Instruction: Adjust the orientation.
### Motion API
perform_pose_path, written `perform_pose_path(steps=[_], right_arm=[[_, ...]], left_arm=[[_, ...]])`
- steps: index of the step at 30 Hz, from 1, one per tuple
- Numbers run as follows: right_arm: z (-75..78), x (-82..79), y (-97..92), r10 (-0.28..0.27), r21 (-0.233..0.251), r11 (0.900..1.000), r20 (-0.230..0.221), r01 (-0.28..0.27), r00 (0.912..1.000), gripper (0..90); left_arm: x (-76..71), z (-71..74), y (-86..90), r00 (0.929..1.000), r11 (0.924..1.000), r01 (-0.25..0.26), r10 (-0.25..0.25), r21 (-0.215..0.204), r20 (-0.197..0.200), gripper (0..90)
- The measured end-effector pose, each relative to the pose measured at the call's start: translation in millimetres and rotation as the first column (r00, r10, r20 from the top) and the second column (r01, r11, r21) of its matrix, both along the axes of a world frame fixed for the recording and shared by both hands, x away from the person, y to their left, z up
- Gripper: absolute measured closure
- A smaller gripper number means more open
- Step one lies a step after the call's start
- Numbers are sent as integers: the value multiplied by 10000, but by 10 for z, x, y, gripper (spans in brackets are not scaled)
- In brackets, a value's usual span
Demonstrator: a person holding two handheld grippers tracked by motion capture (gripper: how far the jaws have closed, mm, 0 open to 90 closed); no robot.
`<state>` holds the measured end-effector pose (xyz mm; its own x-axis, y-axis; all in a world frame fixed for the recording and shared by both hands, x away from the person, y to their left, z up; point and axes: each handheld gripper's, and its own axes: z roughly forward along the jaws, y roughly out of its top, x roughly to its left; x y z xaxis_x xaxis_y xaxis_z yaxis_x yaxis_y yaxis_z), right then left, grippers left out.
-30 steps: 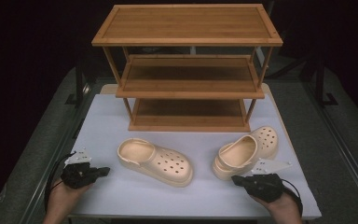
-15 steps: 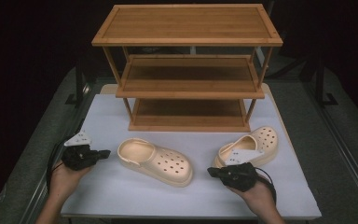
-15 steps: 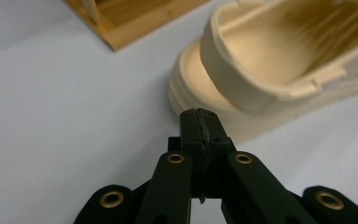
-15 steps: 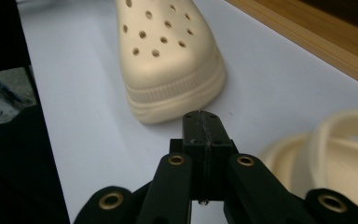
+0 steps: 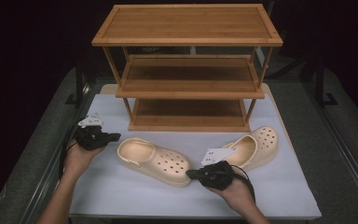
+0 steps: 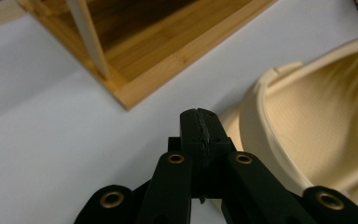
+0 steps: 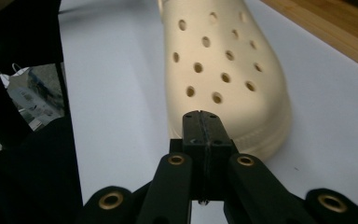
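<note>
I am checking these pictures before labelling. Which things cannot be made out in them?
- Right clog, high view: its heel lies behind the right gripper and its grey plate.
- Left clog, left gripper view: toe cut off by the frame edge.
- Rack, high view: the back of the lower shelves is too dark.

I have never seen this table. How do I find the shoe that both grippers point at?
Start at the wooden three-shelf rack at the back of the white mat. Two cream clogs lie in front of it. Take the left clog, which lies between the left gripper and the right gripper. Unlike the right clog, it lies flat with its holed toe nearest the right gripper.
</note>
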<state>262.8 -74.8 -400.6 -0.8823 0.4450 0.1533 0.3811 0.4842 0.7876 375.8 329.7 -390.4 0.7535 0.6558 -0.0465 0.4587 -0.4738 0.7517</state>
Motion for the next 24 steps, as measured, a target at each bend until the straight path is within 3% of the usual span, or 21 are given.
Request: perform_pose_path(steps=[3, 8, 13, 18, 24], right_arm=[[-20, -1, 96, 235, 23, 9997, -9, -235, 9997, 895], [-67, -2, 153, 373, -26, 9993, -117, -373, 9992, 895], [-94, -16, 180, 456, -208, 9987, -50, -457, 9989, 896], [-100, 1, 162, 360, -164, 9992, -90, -362, 9993, 897], [-96, 47, 120, 173, -224, 9996, -69, -175, 9998, 897]], left_arm=[[90, -74, -79, 9998, 9996, 184, -183, 191, -21, 900], [163, -192, -163, 9971, 9974, 723, -721, 61, -263, 900], [163, -203, -171, 9969, 9971, 748, -744, 119, -259, 900], [105, -201, -129, 9962, 9966, 822, -820, 76, -286, 900], [-62, -199, -46, 9960, 9965, 836, -836, -35, -315, 900]])
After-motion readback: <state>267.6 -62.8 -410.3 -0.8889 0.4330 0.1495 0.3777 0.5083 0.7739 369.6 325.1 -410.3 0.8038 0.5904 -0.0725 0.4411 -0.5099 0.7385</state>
